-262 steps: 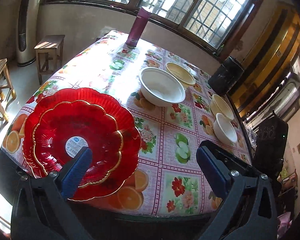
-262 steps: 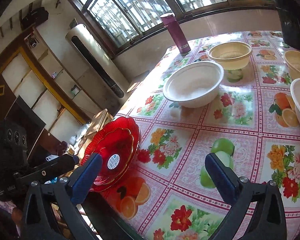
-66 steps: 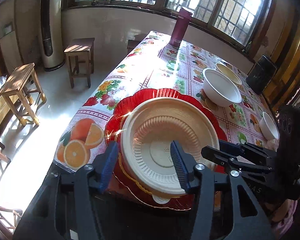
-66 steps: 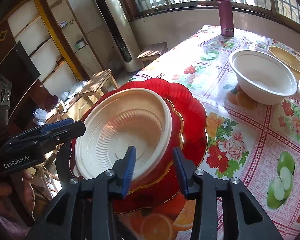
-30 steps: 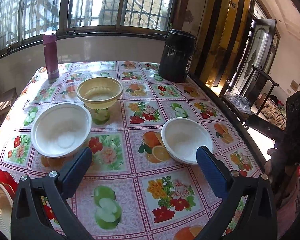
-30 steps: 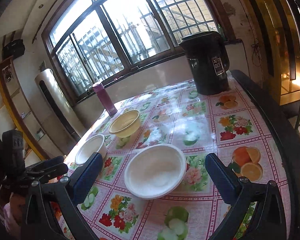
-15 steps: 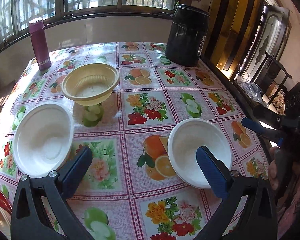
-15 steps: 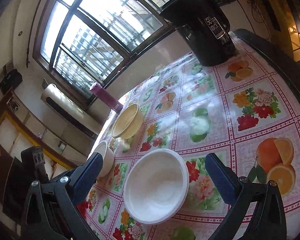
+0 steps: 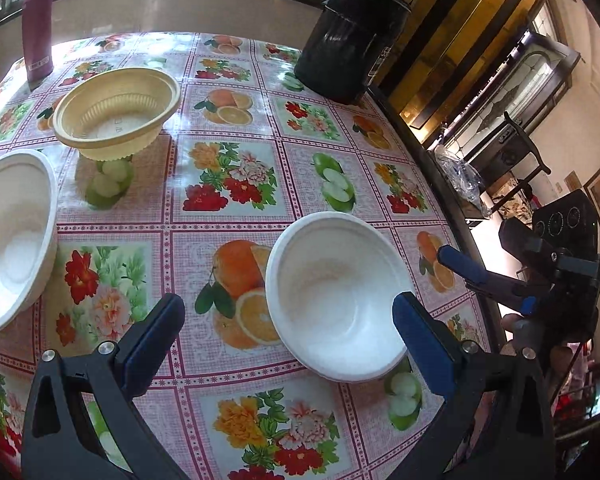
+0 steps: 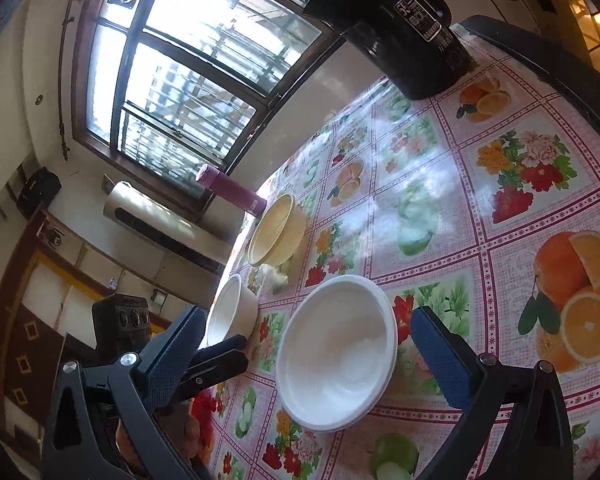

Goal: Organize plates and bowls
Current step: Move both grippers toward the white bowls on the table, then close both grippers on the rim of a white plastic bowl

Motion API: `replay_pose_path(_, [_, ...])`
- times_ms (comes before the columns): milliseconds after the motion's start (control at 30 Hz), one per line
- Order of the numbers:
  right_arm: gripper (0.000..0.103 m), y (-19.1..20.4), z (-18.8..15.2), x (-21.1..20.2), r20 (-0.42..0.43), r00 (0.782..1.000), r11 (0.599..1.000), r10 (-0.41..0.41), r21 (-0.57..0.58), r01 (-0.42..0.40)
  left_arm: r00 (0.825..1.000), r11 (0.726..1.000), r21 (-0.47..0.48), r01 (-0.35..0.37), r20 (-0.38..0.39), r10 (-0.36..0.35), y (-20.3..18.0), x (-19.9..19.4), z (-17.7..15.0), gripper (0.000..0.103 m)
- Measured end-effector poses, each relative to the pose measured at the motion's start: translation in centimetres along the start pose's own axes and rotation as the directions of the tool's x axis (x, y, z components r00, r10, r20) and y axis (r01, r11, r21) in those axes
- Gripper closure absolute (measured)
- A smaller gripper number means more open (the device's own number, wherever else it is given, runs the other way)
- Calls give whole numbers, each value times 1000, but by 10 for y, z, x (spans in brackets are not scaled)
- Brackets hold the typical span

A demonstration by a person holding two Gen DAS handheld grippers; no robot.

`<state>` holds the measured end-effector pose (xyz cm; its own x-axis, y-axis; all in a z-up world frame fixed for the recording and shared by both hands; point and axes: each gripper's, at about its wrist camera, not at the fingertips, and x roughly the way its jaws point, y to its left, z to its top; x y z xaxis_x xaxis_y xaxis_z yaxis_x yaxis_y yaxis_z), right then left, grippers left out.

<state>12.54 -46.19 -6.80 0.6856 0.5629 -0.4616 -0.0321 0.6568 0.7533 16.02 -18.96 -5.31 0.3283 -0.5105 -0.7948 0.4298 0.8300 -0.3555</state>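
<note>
Now both my tools, left tool (image 9: 288, 340) and right tool (image 10: 304, 356), closed in on small white bowl (image 9: 336, 300), jaws apart, empty; plates stacked, bowls next.

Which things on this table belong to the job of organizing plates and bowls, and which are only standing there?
For the job:
small white bowl
big white bowl
yellow bowl
left tongs, open
right tongs, open

Only standing there:
black bin
purple bottle
tablecloth
</note>
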Motion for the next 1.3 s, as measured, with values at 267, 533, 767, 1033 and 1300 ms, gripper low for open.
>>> replay_pose_path(267, [0, -8, -3, 12, -55, 998, 999, -17, 51, 20, 997, 997, 32, -76, 2, 76, -4, 3, -7, 0])
replay_pose_path(533, [0, -10, -8, 20, -86, 996, 997, -19, 72, 25, 977, 972, 102, -211, 30, 209, -14, 12, -13, 0])
replay_pose_path(767, [0, -13, -9, 22, -102, 994, 996, -29, 78, 37, 983, 983, 48, -180, 54, 177, -2, 8, -9, 0])
replay_pose_path(1033, [2, -12, -13, 24, -99, 994, 996, -43, 76, 51, 990, 990, 44, -134, 37, 133, -6, 16, -12, 8])
replay_pose_path(1300, [27, -24, -15, 26, -103, 991, 988, -89, 118, 101, 996, 995, 49, -90, 3, 90, -9, 28, -16, 35])
